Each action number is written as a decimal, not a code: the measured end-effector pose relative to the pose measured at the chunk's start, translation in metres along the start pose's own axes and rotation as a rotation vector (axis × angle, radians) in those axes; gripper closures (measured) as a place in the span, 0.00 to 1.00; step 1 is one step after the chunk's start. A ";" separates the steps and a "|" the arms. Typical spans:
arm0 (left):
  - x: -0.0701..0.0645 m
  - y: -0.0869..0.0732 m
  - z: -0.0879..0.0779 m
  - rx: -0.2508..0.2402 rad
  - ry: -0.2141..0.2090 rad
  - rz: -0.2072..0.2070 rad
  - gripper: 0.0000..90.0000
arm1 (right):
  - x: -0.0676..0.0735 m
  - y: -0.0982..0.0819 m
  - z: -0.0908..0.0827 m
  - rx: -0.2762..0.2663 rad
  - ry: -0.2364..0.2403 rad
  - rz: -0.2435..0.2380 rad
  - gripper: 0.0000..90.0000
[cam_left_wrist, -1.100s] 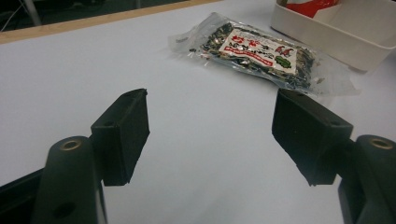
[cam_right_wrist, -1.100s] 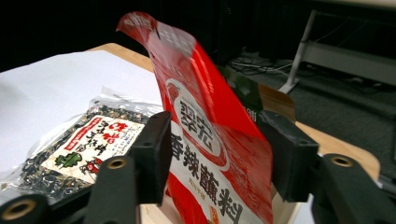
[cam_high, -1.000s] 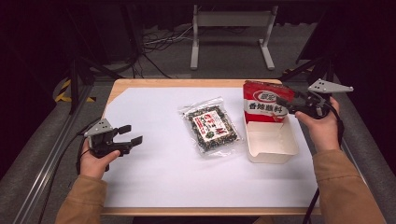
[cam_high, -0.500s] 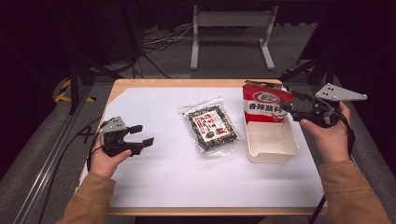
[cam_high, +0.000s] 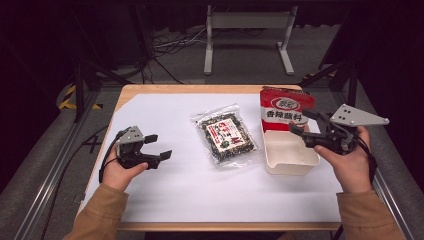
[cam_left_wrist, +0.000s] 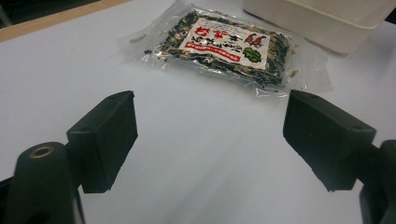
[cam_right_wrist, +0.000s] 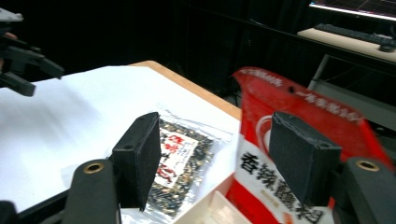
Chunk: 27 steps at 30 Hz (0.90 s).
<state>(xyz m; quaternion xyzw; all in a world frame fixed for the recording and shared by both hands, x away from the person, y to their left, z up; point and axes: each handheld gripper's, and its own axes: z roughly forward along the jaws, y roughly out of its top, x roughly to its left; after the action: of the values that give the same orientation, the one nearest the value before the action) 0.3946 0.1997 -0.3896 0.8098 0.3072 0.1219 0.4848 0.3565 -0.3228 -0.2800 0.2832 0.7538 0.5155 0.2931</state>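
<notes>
Both grippers, left (cam_high: 156, 146) and right (cam_high: 299, 122), drew inward, fingers just opening, empty.

Clear packet (cam_left_wrist: 223, 49) flat on white sheet (cam_left_wrist: 205, 158), tub (cam_left_wrist: 317, 18) behind.

Dim room with black surroundings, grey floor (cam_high: 45, 165), wooden table (cam_high: 150, 90) under a white sheet (cam_high: 165, 125), white metal stand (cam_high: 248, 30) behind, loose cables (cam_high: 170, 47), desk with keyboard (cam_right_wrist: 355, 31) farther off.
</notes>
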 end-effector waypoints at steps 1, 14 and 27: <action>-0.001 0.001 0.001 -0.006 -0.012 -0.009 0.16 | 0.003 -0.002 0.001 -0.003 0.005 -0.002 0.39; -0.007 0.017 0.027 -0.013 -0.011 -0.056 0.16 | 0.025 -0.020 0.014 -0.004 0.044 0.004 0.39; -0.013 0.025 0.063 0.025 -0.039 -0.167 0.28 | 0.036 -0.022 0.014 0.003 0.042 -0.032 0.38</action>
<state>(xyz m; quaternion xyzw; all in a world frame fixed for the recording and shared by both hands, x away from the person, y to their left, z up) 0.4251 0.1379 -0.3985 0.7895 0.3658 0.0613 0.4889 0.3398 -0.2949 -0.3103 0.2608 0.7650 0.5152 0.2851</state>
